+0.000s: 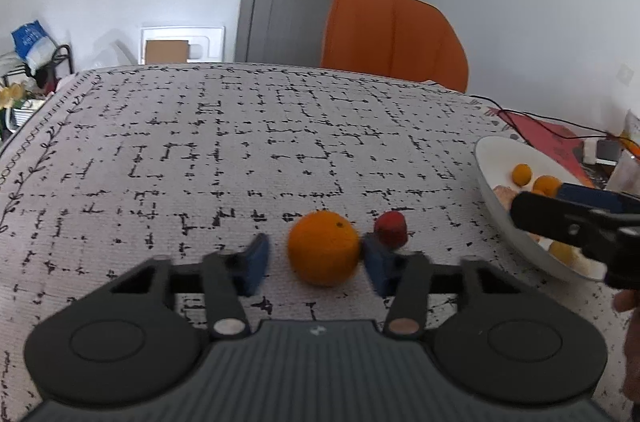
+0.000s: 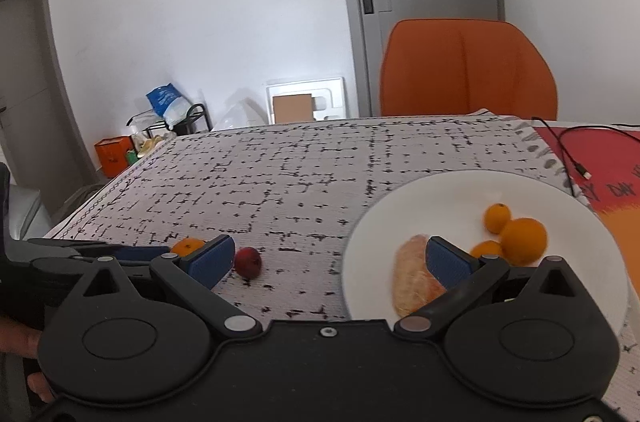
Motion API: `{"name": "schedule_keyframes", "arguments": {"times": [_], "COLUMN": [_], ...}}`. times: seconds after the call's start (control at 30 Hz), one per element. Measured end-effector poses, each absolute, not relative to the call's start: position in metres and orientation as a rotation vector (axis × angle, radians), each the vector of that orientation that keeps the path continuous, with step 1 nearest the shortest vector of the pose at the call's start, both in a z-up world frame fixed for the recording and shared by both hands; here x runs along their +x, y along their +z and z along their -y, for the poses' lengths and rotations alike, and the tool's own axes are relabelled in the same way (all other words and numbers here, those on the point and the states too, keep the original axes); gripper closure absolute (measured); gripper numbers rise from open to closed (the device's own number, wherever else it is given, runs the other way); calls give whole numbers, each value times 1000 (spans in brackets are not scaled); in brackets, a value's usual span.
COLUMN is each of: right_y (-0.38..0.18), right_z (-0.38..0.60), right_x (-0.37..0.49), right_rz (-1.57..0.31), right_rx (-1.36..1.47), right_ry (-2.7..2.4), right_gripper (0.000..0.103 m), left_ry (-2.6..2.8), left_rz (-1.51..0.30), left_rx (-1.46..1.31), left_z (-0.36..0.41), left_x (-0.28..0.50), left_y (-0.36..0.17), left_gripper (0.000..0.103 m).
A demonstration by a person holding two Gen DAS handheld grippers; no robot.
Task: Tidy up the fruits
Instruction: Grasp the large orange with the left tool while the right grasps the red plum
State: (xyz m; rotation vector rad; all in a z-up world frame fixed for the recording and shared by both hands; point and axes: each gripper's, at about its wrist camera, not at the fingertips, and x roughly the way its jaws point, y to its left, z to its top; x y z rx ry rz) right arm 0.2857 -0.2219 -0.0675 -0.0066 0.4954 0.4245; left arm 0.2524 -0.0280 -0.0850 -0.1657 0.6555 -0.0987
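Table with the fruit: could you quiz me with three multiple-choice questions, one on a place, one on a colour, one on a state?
1. Where is the red fruit?
A on the floor
B on the tablecloth, beside the lone orange
C inside a box

2. What colour is the chair?
A orange
B green
C black

3. How is the right gripper?
A wide open
B clamped on a spoon
C shut tight

Answers: B, it lies on the cloth next to the orange; A, its back is plainly orange; A, its fingers stand far apart, gripping nothing.
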Motion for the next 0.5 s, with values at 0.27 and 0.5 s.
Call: {"name": "schedule_keyframes", "arguments": {"times": [0.27,0.5], "right_y": [-66,-70], "right_z": [204,188], "right_x": [289,293], "right_rz": [-501,-519], "right_rx": [-14,-35], "right_ry": [466,505], "right_gripper": [5,28], "left_ry": [-71,-34], "left_rz": [-644,-642], "left_rx": [-166,-178], "left_z": [17,1], "left_x": [245,236], "left_y": [-79,-74], "left_gripper": [64,64]}}
